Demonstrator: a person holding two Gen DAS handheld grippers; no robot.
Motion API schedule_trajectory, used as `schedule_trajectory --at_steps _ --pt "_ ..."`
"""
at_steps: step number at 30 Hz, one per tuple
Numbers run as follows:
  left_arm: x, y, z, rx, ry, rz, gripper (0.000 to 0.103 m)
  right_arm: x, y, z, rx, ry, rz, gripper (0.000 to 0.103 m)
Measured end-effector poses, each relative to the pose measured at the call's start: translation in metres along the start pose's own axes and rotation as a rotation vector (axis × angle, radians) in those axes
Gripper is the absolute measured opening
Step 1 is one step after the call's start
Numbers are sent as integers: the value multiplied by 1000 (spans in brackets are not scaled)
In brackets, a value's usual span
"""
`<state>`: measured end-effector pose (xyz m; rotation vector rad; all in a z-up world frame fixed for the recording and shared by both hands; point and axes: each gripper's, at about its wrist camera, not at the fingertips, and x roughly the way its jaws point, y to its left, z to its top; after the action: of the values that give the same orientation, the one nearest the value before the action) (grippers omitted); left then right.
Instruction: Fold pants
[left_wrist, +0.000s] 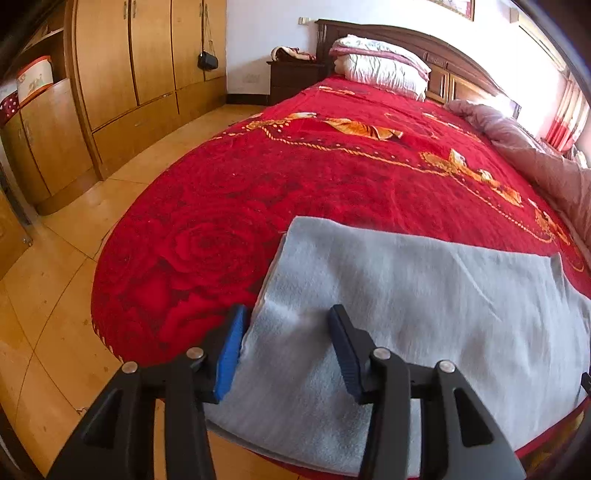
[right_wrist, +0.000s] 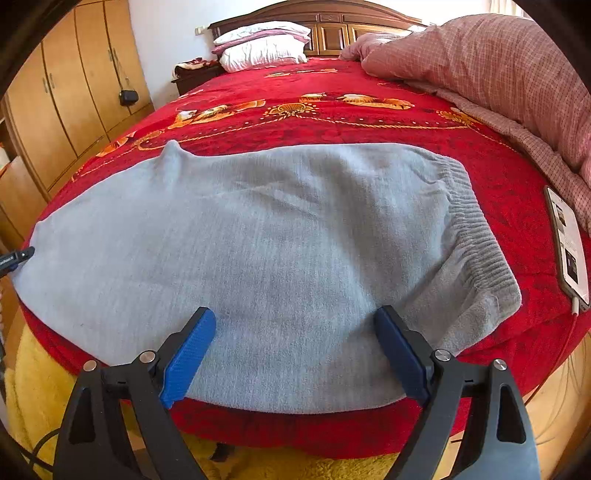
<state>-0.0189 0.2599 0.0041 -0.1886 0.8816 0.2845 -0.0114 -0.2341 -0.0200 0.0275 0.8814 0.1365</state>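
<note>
**Slippage risk at the leg end of the pants**

Pants of soft grey fleece (right_wrist: 266, 236) lie flat on the red floral bedspread (left_wrist: 258, 177), directly under both tools. The left gripper (left_wrist: 288, 343), angled steeply down, straddles the leg-end edge, jaws partly closed but pads not visibly pinching; it may catch only the top layer. The right gripper (right_wrist: 295, 347) hovers wide open near the ribbed waistband (right_wrist: 476, 236), likewise pitched downward.

Home bedroom, red floral bedspread (left_wrist: 295, 177) on a wide bed, wooden headboard (right_wrist: 332, 29), stacked pillows (right_wrist: 262, 46), wooden wardrobe (left_wrist: 147, 55), nightstand (left_wrist: 291, 79)
</note>
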Motion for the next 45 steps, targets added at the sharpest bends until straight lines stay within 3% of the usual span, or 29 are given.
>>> schedule_trajectory --at_steps 3,4,5,8,18,22,27,37,45 --pt "0 -7 2 21 23 12 32 0 -1 0 1 -2 2 90" --pt "-2 -11 3 28 33 1 15 0 0 0 -1 -1 -1 90" --pt "-1 -16 5 31 46 -9 11 0 1 0 -7 0 -7 90" --pt "-7 -27 7 52 46 2 10 0 2 3 -15 25 -17 90" --pt "-79 -47 32 -16 -32 -196 10 -13 -6 15 96 54 41 80" --pt "-97 -73 36 31 -44 -232 10 -27 -6 18 118 27 103 78" --pt "-110 -125 32 111 -52 -316 10 -36 2 19 77 7 76 78" --pt "-87 -227 4 235 14 -389 10 -39 -5 9 63 6 55 78" --pt "-52 -268 -12 274 82 -387 10 -29 -15 4 95 17 70 78"
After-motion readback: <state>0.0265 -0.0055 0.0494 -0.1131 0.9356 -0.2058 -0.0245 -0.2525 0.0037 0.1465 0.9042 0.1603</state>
